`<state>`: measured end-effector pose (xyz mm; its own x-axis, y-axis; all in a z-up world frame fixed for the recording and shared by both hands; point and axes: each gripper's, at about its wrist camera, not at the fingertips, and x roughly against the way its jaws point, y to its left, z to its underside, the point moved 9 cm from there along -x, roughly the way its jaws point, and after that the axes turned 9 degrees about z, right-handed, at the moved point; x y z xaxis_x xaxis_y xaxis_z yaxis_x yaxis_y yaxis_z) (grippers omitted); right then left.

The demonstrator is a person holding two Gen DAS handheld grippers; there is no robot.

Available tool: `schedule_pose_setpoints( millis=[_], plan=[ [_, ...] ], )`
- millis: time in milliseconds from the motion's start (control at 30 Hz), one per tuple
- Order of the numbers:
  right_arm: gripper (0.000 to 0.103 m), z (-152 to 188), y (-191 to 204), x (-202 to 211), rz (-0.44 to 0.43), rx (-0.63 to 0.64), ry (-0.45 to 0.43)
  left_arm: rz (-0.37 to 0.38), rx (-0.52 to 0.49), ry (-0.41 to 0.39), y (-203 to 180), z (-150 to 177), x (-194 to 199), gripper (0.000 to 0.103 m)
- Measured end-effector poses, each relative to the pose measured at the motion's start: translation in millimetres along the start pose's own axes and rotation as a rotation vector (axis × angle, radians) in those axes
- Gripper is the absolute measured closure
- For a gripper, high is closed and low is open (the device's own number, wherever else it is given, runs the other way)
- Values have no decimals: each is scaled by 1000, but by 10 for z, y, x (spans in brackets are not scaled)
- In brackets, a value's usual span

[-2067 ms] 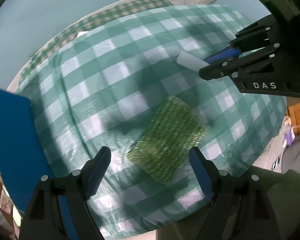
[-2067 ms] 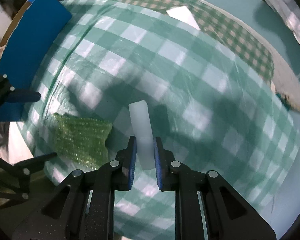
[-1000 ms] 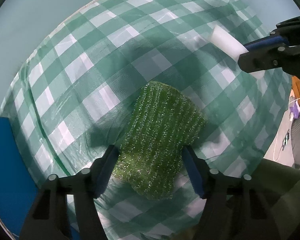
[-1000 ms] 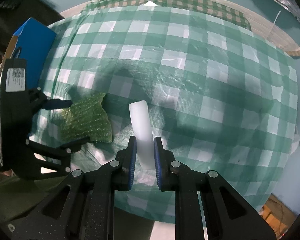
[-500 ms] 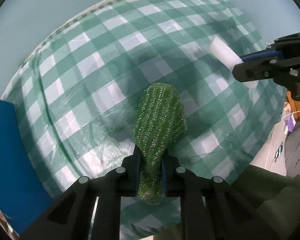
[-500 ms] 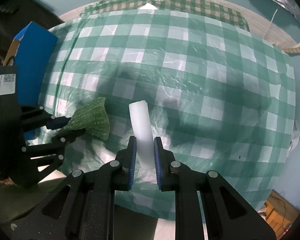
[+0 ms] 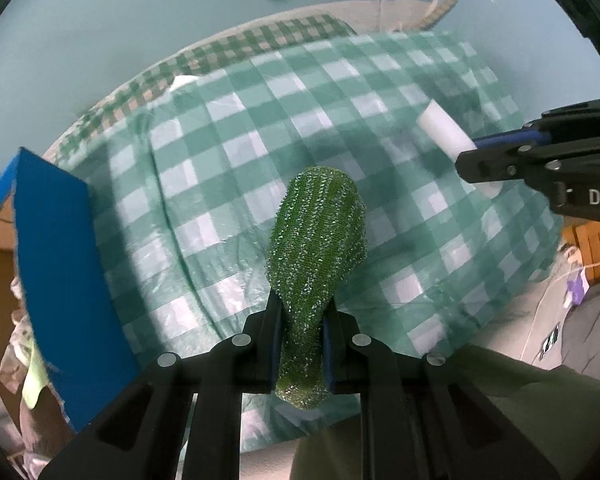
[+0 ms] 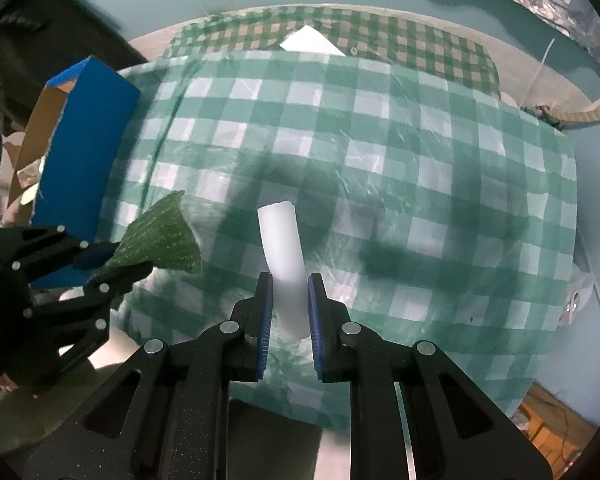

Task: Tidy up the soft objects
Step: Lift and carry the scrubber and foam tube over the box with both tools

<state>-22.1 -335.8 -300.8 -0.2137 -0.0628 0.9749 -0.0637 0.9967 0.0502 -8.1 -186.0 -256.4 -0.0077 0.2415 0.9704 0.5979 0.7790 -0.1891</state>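
Over checked cloth (image 8: 420, 168) beside a blue box (image 7: 60, 248), we are pinching a green scrubber (image 7: 316, 248) with our left gripper (image 7: 300, 344) and a white foam (image 8: 282, 248) with our right gripper (image 8: 288, 308).

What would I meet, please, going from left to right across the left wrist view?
Blue box → green sponge, held in the left gripper → white foam piece → right gripper, jaws shut on that foam.

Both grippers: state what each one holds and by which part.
The left gripper pinches the green sparkly scrubber at its narrow near end. The right gripper clamps the white foam strip near its lower end.
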Motion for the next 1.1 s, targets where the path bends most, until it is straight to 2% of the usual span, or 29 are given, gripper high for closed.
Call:
schedule_pose_setpoints(
  millis=[733, 900, 1100],
  plan=[
    [88, -401, 712, 540, -61, 136, -83, -69, 182, -150, 518, -1, 966, 87],
    [88, -521, 912, 641, -80, 166, -102, -124, 221, -155, 737, 71, 1065, 87],
    [88, -671, 1187, 713, -104, 200, -120, -130, 305, -161, 1015, 213, 1144, 87]
  ],
)
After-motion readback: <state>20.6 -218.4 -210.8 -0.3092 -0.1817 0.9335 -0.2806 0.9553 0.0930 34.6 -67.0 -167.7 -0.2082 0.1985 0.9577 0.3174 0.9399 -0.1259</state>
